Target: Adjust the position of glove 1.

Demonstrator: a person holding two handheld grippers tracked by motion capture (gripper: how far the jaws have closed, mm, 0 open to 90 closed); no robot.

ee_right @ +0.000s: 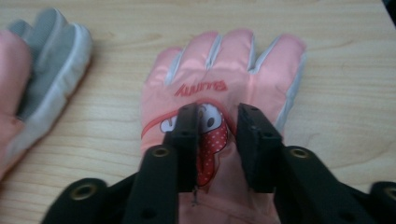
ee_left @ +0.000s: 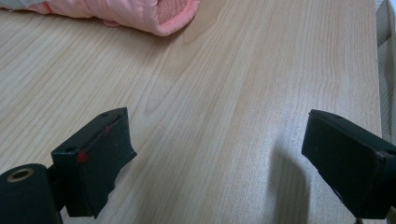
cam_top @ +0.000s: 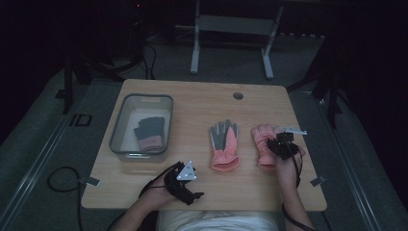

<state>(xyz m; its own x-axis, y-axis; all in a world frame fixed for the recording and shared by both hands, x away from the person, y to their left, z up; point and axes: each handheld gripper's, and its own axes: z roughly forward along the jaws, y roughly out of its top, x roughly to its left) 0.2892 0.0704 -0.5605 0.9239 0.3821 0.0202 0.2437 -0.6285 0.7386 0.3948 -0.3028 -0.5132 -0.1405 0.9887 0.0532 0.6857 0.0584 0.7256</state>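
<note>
Pink glove (ee_right: 219, 98) lies flat on counter (cam_top: 202, 98), back up, just right of its palm-up mate (cam_top: 224, 144). Right hand-held gripper (ee_right: 216, 140) sits low over it, jaws narrow, straddling the cartoon patch; pads not pressing yet, far as I can tell. Best to pinch a good fold of shell, not only the top layer, then lift straight. Fabric: slick padded nylon, grey trim. Left hand-held gripper (ee_left: 219, 154) wide open, empty, near counter front. Clear bin (cam_top: 118, 122) at left holds a dark glove (cam_top: 149, 132).
</note>
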